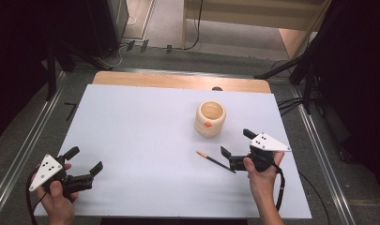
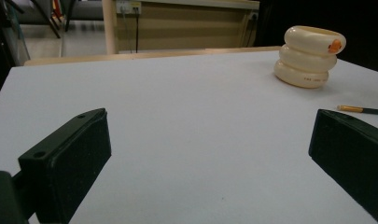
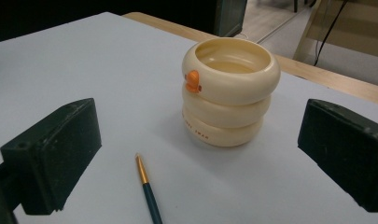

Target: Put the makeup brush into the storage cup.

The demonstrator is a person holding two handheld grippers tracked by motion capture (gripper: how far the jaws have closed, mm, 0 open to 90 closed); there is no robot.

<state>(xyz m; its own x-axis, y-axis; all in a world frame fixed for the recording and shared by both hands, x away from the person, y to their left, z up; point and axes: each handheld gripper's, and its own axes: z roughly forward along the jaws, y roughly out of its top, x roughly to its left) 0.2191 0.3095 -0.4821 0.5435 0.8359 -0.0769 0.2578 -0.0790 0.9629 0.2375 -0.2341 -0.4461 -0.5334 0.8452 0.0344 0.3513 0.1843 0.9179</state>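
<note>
My right gripper (image 1: 235, 143) gapes beside the pen (image 1: 215, 161) — the cup (image 1: 210, 118) beyond; left gripper (image 1: 86, 160) released, well apart.

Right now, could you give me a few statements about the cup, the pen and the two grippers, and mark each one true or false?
1. The cup stands upright and holds nothing. True.
2. The pen stands in the cup. False: it lies flat on the table, apart from the cup.
3. The right gripper is shut on the pen. False: its jaws are open, with the pen beside it.
4. The left gripper is open and holds nothing. True.
5. The cup has an orange bill on its top ring. True.
</note>
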